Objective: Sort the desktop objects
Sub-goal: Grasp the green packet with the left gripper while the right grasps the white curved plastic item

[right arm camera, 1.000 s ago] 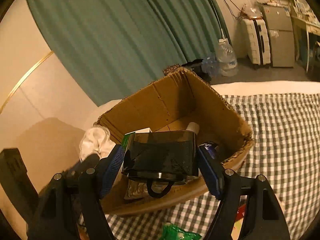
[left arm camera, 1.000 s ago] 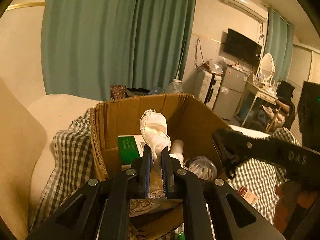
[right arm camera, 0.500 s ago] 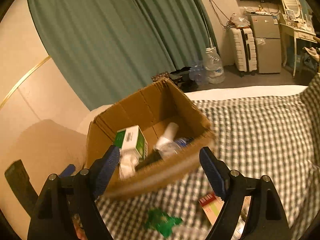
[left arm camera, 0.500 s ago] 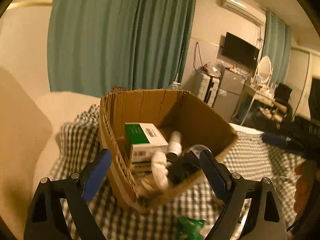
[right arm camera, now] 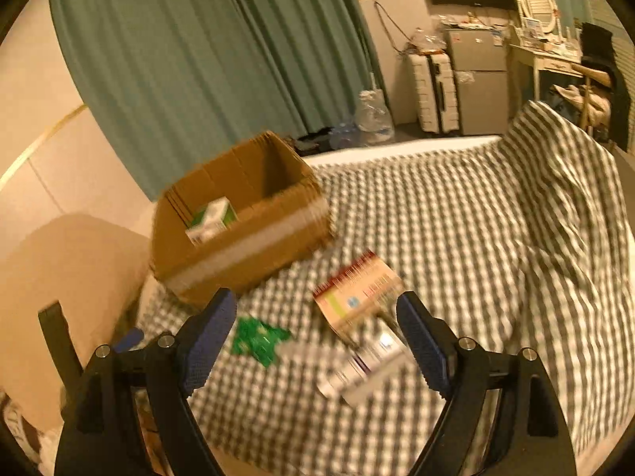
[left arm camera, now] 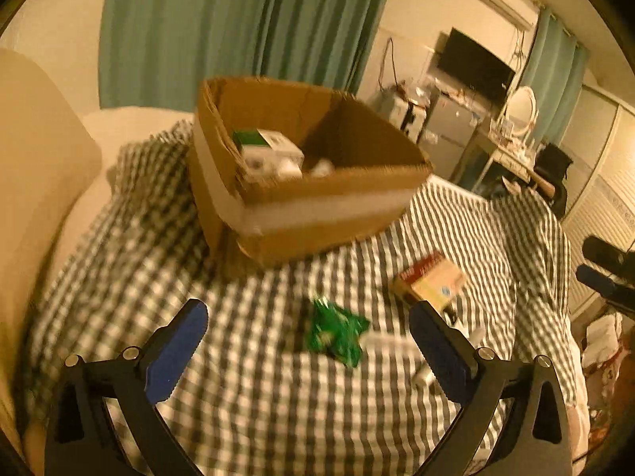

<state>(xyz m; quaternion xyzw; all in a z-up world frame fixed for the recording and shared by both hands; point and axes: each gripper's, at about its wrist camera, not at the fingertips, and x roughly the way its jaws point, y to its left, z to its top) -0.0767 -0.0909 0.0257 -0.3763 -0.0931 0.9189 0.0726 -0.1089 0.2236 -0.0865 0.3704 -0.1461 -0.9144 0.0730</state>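
Your left gripper [left arm camera: 305,341]: jaws spread wide, nothing between them. Green wrapper [left arm camera: 335,333] on checked cloth [left arm camera: 258,396] just ahead, between fingers. Red-and-yellow box [left arm camera: 430,279] ahead to right. Cardboard box [left arm camera: 317,210] farther ahead, green-and-white carton [left arm camera: 266,146] inside.

Your right gripper [right arm camera: 313,337]: jaws wide apart, empty. Red-and-yellow box just ahead, blurred packet [right arm camera: 365,365] nearer, wrapper ahead-left.

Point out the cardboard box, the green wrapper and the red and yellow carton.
cardboard box [left arm camera: 317,218], left wrist view, front wall.
green wrapper [left arm camera: 335,331], left wrist view, its crumpled middle.
red and yellow carton [right arm camera: 357,291], right wrist view, top face.
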